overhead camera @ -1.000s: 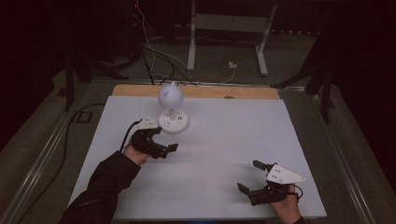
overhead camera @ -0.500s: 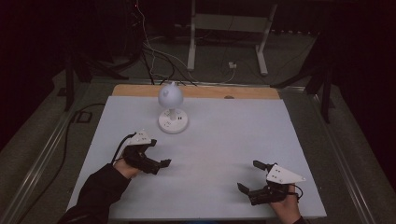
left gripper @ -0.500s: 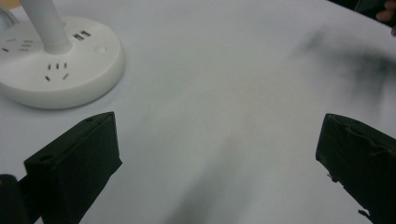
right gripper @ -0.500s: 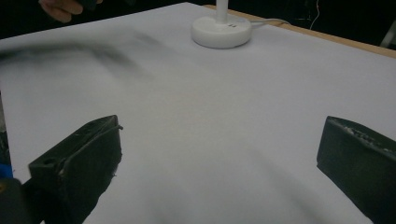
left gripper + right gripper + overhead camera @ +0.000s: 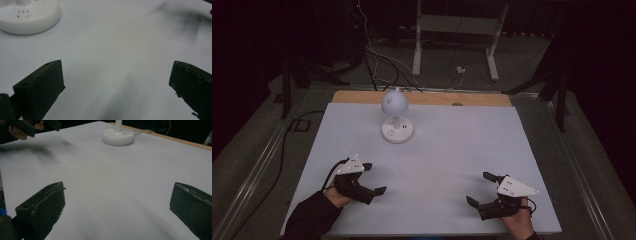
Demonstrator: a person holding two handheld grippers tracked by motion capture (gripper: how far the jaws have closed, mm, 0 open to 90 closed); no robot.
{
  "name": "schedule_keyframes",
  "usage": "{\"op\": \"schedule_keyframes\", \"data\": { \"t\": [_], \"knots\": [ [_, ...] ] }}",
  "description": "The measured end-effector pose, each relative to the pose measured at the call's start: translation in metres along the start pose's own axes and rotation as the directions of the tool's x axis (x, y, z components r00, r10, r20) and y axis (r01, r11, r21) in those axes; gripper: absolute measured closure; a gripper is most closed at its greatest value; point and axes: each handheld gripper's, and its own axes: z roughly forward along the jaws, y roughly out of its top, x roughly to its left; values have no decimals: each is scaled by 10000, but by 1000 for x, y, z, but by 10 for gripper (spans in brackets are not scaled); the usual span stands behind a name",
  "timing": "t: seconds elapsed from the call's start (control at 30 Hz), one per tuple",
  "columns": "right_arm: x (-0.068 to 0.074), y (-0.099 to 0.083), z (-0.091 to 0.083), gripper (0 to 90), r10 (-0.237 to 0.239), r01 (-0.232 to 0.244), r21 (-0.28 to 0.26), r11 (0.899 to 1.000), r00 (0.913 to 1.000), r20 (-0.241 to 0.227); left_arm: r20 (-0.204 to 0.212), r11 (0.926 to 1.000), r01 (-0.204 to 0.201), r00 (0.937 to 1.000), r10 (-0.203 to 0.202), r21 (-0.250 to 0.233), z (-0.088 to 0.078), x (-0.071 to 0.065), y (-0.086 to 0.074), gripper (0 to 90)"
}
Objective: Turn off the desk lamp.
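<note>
— Where is the lamp, and how do you expect it to handle?

— The small white lamp (image 5: 396,116) stands upright at the far middle of the bench (image 5: 447,165), well apart from both my claws. Round flat base, thin stem, globe head on top. I judge it light and rigid, probably plastic, smooth enough to slip, and top-heavy enough to tip if I push the globe.

— So where do you take hold?

— On the stem just above the base, or by pinching the base rim (image 5: 30,18). The globe looks too wide and slick.

— Your claws?

— My left claw (image 5: 373,178) is released, jaws spread wide, at the near left. My right claw (image 5: 481,189) is also spread open, at the near right; both hold nothing.

— Anything in the way?

— The bench between is bare. A cord (image 5: 143,131) seems to trail from the base toward the far edge, though it's dim there; it could tug if I lift.
</note>
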Motion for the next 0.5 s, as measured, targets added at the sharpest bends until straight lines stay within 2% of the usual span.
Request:
{"op": "schedule_keyframes", "data": {
  "t": [0.1, 0.2, 0.27, 0.43, 0.5],
  "knots": [
    [0, 0, 0, 0, -11, 11, 2, 10000, 10000, 4, 75, 10000, -41, 10000, 40, 62, -2, -2, -8, 3],
    [0, 0, 0, 0, 50, -50, -4, 10000, 10000, -33, 182, 9993, -365, 9992, 366, -4, -6, -5, -17, 3],
    [-1, 0, 0, 0, 69, -69, -12, 10000, 10000, -26, 273, 9992, -407, 9988, 406, 35, -8, -7, -21, 3],
    [-1, 0, 0, 0, 45, -45, -13, 10000, 10000, -48, 204, 9981, -571, 9982, 567, 216, -12, -9, -30, 3],
    [0, 0, 0, 0, 18, -18, -6, 10000, 10000, -48, 200, 9990, -438, 9988, 436, 74, -13, -8, -30, 3]
  ]
}}
